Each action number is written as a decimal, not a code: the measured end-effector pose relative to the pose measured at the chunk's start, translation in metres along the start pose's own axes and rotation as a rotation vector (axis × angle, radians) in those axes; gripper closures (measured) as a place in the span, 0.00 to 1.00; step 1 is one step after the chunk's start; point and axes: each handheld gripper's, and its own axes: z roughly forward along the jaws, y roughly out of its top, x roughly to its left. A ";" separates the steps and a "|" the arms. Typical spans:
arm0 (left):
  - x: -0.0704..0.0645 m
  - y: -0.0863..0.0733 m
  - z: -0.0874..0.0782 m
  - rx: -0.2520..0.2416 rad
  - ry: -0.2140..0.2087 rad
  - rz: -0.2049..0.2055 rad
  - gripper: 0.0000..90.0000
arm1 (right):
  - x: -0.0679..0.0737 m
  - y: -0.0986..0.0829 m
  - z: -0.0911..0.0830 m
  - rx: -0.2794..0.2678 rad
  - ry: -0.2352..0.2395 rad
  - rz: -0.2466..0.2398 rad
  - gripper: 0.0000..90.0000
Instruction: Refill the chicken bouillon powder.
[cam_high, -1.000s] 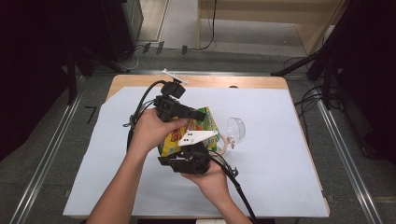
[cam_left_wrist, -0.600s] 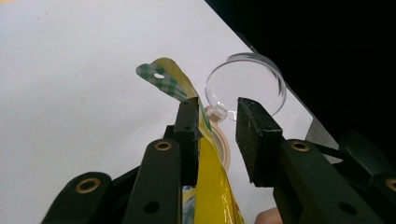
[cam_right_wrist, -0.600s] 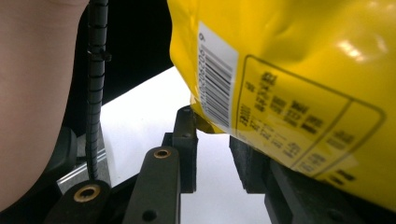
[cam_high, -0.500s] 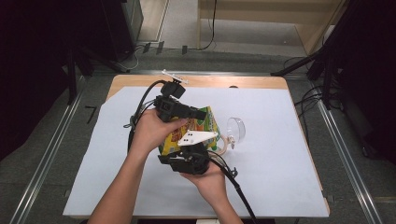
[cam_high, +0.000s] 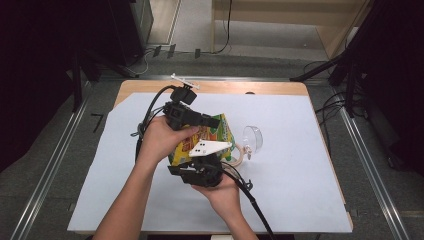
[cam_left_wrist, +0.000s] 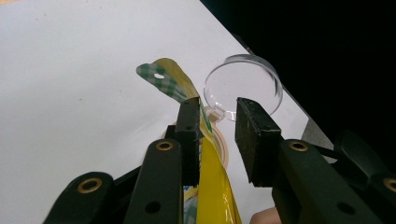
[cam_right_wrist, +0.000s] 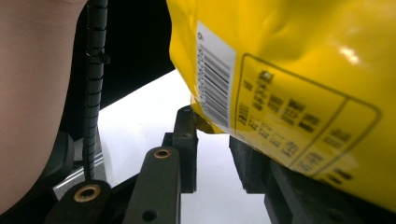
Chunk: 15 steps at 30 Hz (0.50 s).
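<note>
The left tongs (cam_left_wrist: 217, 135) stood parted in the left gripper view, with the top edge of a yellow snack bag (cam_left_wrist: 205, 154) lying against the inner face of one pad (cam_left_wrist: 189, 140) while the other pad stood clear of it, so nothing was pinched. The right tongs (cam_right_wrist: 212, 149) were likewise parted in the right gripper view; the bag's lower corner hung into the gap, its barcode side draped over the pad at 3 o'clock, and whether it touched the other pad could not be told.

In the high view the bag (cam_high: 207, 137) sat near the middle of the desk (cam_high: 300, 200), held up between the two grippers: the left tongs (cam_high: 212, 121) reached across its top from 9 o'clock, and the right tongs (cam_high: 200, 162) came at its lower edge from 6 o'clock, the grey plate of that gripper lying over the bag's face. The green-checked tip of the bag curled away beyond the left tongs.

Just at 3 o'clock of the bag lay a clear round plastic cup (cam_high: 252, 138) on its side, with a pale ring (cam_high: 239, 156) on the desk beside it. In the left gripper view the cup (cam_left_wrist: 243, 86) stood straight ahead past the tongs, near the desk's edge. Black cables trailed from both grippers across the white sheet (cam_high: 115, 165), one running to 5 o'clock.
</note>
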 end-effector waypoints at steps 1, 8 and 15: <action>0.000 0.000 -0.001 -0.001 0.000 -0.004 0.80 | 0.000 0.000 0.000 0.001 0.001 0.002 0.82; 0.003 -0.001 -0.004 -0.011 0.009 -0.005 0.80 | -0.001 0.002 0.004 0.000 0.004 -0.004 0.82; 0.004 -0.001 -0.006 -0.014 0.014 -0.002 0.81 | -0.001 0.003 0.007 -0.001 0.005 -0.005 0.82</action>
